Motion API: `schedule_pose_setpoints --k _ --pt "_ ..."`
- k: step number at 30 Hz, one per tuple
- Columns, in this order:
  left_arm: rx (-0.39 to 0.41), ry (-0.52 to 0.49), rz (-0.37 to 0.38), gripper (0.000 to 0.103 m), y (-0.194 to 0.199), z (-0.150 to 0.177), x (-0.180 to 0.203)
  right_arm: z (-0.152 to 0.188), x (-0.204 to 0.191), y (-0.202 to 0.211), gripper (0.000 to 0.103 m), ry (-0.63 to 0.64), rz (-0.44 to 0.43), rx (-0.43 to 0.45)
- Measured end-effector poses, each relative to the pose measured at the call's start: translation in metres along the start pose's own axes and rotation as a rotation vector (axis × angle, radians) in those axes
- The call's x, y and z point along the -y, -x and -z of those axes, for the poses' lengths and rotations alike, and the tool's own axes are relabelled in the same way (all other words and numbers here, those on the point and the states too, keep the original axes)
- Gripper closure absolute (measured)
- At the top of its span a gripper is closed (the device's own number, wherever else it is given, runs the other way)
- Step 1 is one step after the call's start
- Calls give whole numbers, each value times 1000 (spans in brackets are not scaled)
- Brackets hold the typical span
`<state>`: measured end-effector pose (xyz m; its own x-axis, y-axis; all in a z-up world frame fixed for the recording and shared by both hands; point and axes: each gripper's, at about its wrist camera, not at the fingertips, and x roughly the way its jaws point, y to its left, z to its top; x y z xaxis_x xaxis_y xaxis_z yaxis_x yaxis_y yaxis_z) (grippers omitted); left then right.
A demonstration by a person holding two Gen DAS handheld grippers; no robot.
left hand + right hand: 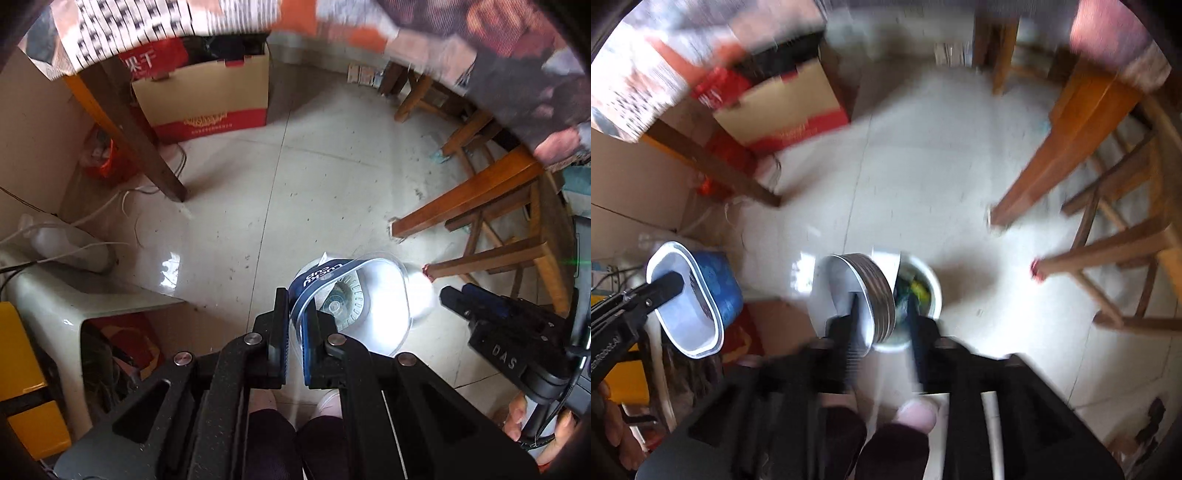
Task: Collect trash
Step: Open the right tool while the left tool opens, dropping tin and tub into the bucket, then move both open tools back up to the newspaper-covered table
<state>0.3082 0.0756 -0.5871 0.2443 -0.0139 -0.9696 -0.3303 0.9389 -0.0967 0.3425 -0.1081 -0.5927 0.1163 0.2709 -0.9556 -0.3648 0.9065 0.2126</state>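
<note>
My left gripper pinches the rim of a blue plastic tub, and my right gripper clamps a stack of foil trays; both hang above the white trash bucket on the floor. The thin rims could slip and spill beside the bucket. A table leg, wooden chairs and a cardboard box crowd around.

The blue cup clamped in my left hand-held gripper reads "Lucky cup", seen upside down. "DAS" stands in raised letters on my right hand-held gripper. The red flap of the box shows the white characters "果干".
</note>
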Motion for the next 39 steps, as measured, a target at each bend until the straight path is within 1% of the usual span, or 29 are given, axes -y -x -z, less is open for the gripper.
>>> schedule_pose_setpoints --k 5,8,10,12,14,15,18,22,27,34,37,39 --pt "-32 -7 20 99 -28 8 12 13 14 3 68 -23 20 1" --pt "-62 2 66 99 -42 10 22 16 23 11 68 -41 30 6" --pt "-92 11 117 98 -50 10 31 16 30 14 68 -54 35 15" --pt "-119 12 143 86 -56 10 41 15 36 18 68 -64 43 29" --pt "-150 -4 134 61 -62 11 49 15 39 27 68 -75 54 49" --pt "-157 -15 118 59 -64 12 53 15 39 31 68 -81 57 56" --pt "-176 -46 100 59 -60 14 58 14 39 41 68 -89 63 74" --pt "-151 -69 98 59 -31 10 58 11 32 63 68 -100 54 96" --pt "-86 -99 88 59 30 -6 55 3 16 106 68 -93 46 132" --pt "32 -131 67 59 142 -31 48 -9 -18 194 68 -71 52 227" --pt "92 -144 72 59 199 -38 43 -14 -35 236 68 -59 56 272" --pt "127 -152 77 59 231 -43 40 -16 -49 267 68 -55 51 309"
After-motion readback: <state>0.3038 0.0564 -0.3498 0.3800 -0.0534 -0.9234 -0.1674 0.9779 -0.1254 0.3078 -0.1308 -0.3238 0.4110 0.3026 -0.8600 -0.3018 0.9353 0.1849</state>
